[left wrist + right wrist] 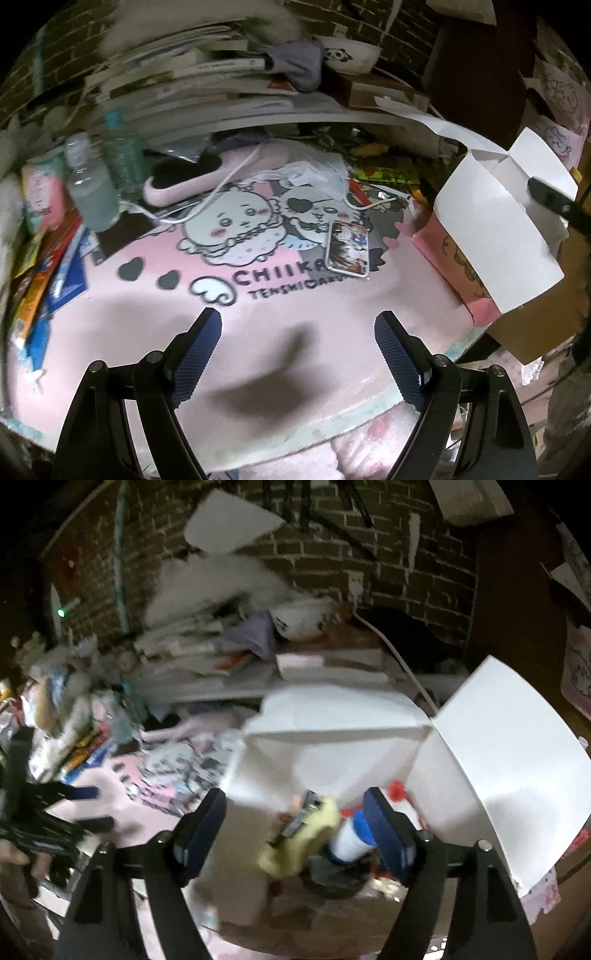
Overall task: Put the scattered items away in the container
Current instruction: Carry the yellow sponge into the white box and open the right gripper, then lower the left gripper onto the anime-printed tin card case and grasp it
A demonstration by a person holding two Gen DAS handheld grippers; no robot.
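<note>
My left gripper (297, 332) hangs open over the bare front part of the pink cartoon mat (147, 314), with nothing between its fingers. On the mat beyond it lie a phone in a picture case (347, 247), a pink device with a white cable (177, 181) and a clear bottle (90, 184). The white box (491, 221) stands at the mat's right edge with its flaps up. My right gripper (294, 801) is open above the box (509, 760). Below its fingers lie a yellow item (295, 845), a white-and-blue tube (351, 838) and a red piece (397, 788); the pads touch none of them.
Pens, packets and a blue booklet (48, 266) pile along the mat's left edge. Stacked books (192, 81), a grey cloth and a panda bowl (351, 53) fill the back against a brick wall. The left gripper (88, 808), held by a hand, shows blurred at the right wrist view's left side.
</note>
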